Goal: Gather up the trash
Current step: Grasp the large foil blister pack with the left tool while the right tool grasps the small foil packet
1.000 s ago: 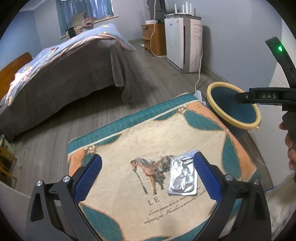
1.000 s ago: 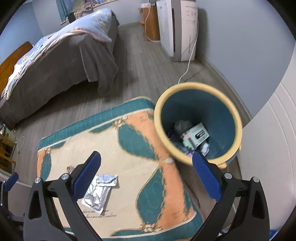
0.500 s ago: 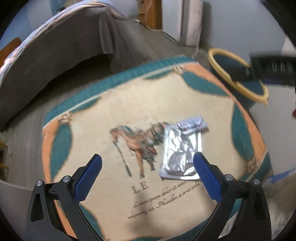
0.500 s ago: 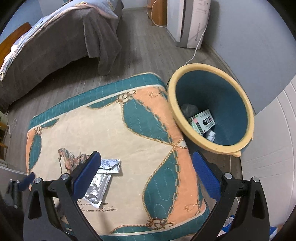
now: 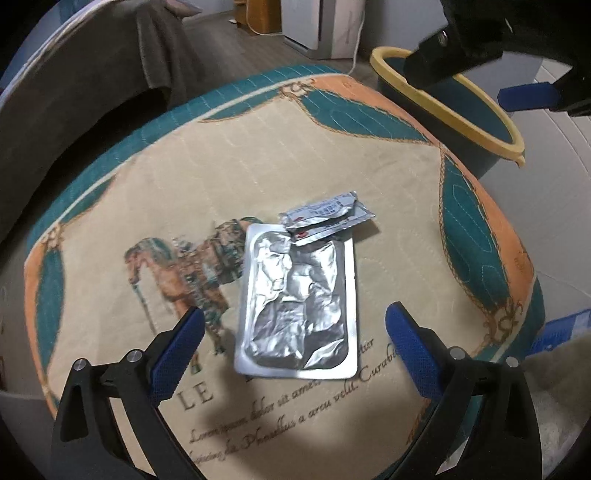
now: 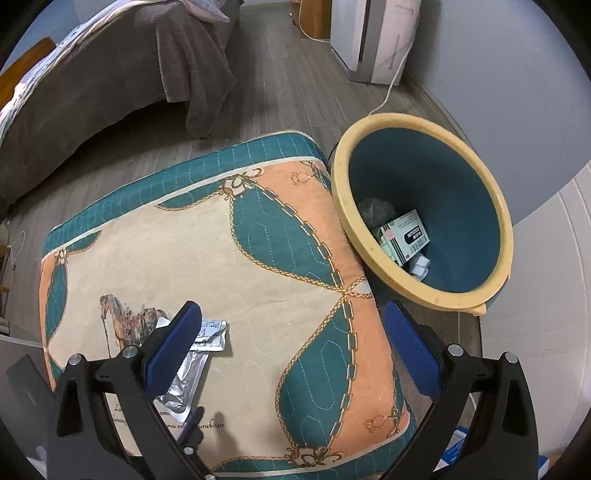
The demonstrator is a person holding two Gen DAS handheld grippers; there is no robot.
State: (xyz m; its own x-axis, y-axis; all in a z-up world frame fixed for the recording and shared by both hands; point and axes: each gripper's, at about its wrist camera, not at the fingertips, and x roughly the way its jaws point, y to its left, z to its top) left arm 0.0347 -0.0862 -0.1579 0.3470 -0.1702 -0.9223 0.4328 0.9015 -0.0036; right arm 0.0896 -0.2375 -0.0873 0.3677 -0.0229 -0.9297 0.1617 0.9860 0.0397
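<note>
A crumpled silver foil blister pack (image 5: pixel 299 306) lies on a patterned cushion (image 5: pixel 221 166), with a small printed foil sachet (image 5: pixel 325 216) overlapping its far end. My left gripper (image 5: pixel 293 332) hovers open just above the pack, its blue fingers either side of the near end. In the right wrist view the same pack (image 6: pixel 184 380) and sachet (image 6: pixel 210 334) show behind the left finger of my open right gripper (image 6: pixel 291 339), which holds nothing. A teal bin with a yellow rim (image 6: pixel 424 206) stands right of the cushion, holding a small box (image 6: pixel 404 236) and crumpled scraps.
A bed with a grey blanket (image 6: pixel 110 74) fills the far left. A white appliance (image 6: pixel 376 37) with a cable stands by the far wall on wood flooring. The right gripper's body (image 5: pixel 480 33) hangs over the bin rim (image 5: pixel 443 92) in the left wrist view.
My left gripper has dropped and closed in on the foil pack, which now sits between its fingers. The right gripper has drawn back from the bin toward the cushion.
</note>
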